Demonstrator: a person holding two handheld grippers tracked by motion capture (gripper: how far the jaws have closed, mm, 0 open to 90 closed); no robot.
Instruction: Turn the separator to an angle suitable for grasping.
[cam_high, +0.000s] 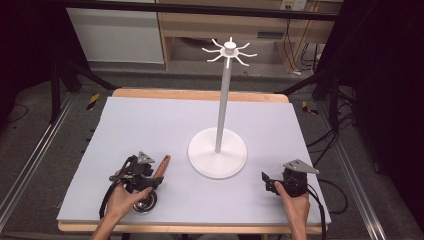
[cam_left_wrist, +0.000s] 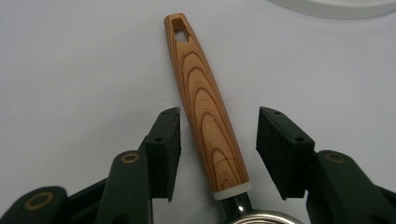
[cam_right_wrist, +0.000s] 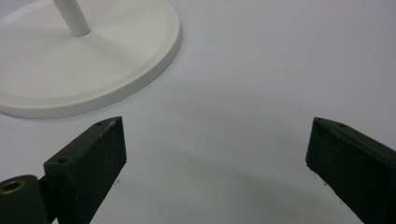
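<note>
A utensil with a wood-grain handle (cam_left_wrist: 205, 107) lies flat on the table; a hanging hole is at the handle's far end and a metal bowl (cam_high: 145, 201) at its near end. My left gripper (cam_left_wrist: 217, 144) is open, one jaw on each side of the handle (cam_high: 161, 167), with a small gap on both sides. A white stand (cam_high: 218, 153) with a round base, a tall pole and a ring of hooks (cam_high: 229, 51) at the top rises mid-table. My right gripper (cam_right_wrist: 215, 163) rests open on the mat, right of the stand's base (cam_right_wrist: 93, 60), with nothing between its jaws.
A pale grey mat (cam_high: 150, 125) covers the wooden table. Dark floor, metal rails and cables surround it, and wooden shelving stands behind. A person's hands (cam_high: 122, 200) hold both grippers near the front edge.
</note>
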